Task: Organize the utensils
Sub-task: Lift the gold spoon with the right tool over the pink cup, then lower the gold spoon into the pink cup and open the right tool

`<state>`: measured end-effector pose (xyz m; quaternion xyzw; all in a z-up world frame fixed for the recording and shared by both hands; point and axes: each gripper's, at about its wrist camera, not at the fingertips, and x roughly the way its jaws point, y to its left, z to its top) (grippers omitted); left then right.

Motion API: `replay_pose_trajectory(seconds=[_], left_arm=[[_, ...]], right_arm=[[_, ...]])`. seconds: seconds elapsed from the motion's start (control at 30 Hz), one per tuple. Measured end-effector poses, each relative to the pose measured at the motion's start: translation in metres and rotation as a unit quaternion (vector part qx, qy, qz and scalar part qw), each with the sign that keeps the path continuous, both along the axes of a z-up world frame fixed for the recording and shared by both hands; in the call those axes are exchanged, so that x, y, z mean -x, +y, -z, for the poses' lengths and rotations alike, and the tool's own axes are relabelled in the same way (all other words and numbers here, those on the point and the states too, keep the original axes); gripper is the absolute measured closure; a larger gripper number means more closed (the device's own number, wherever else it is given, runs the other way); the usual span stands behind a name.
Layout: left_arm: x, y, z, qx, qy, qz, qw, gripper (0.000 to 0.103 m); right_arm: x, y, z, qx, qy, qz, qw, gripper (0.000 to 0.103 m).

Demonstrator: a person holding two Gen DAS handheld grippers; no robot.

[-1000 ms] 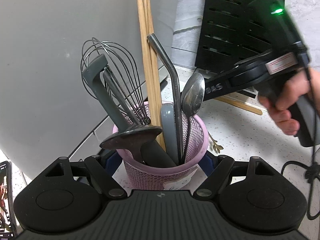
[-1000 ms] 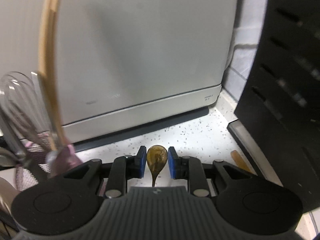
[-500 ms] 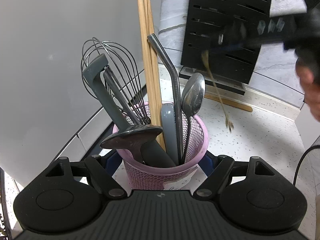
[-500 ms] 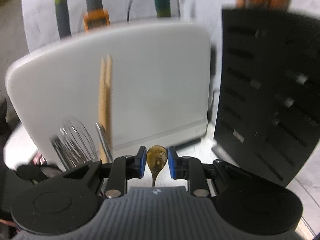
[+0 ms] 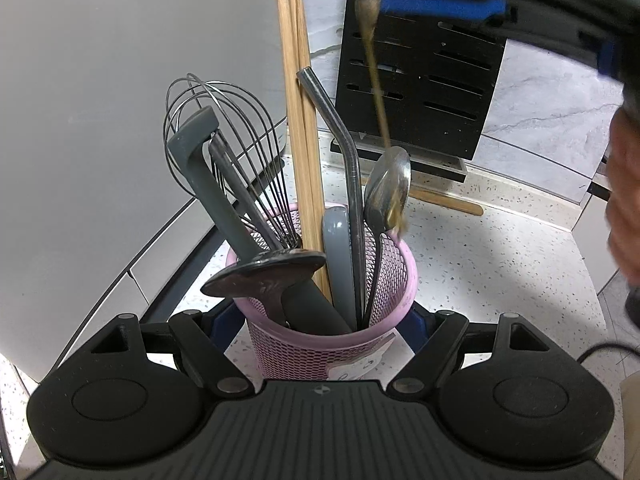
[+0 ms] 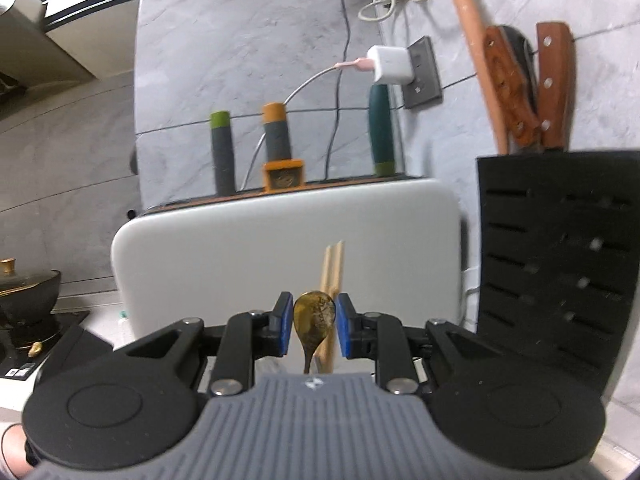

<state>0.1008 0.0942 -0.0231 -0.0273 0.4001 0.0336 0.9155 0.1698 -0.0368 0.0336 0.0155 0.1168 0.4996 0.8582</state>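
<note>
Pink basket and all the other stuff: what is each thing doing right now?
Pink basket: upright, full, clamped by left gripper.
Whisk: standing in basket.
Chopsticks: upright in basket.
Gold utensil: pinched in right gripper, hanging over basket.
Charger: plugged in.

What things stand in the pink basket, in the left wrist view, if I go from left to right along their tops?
Wire whisk → wooden chopsticks → bent metal straw → steel spoon. All stand in the pink mesh basket, which the left gripper holds.
</note>
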Motion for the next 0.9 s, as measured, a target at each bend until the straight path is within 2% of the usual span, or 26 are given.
replay_pose_trajectory(seconds=[0.1,0.37,0.73,0.9], left_arm=[[-0.003,-0.001,0.000,0.003,0.000,0.003,1.0000,0.011],[0.001,-0.001,-0.002,0.004,0.000,0.009,0.9999,0.011],[0.000,0.000,-0.003,0.004,0.001,0.009,1.0000,0.011],[0.001,0.000,-0.004,0.003,0.001,0.008,1.0000,0.011]], right_arm=[[0.001,0.005,0.011,0.000,0.009,-0.013,1.000,0.082],[-0.006,0.005,0.031,0.012,0.021,-0.007,1.000,0.082],[0.015,-0.028,0.034,0.008,0.012,0.004,1.000,0.082],[0.020,-0.043,0.041,0.009,0.025,0.012,1.000,0.082]])
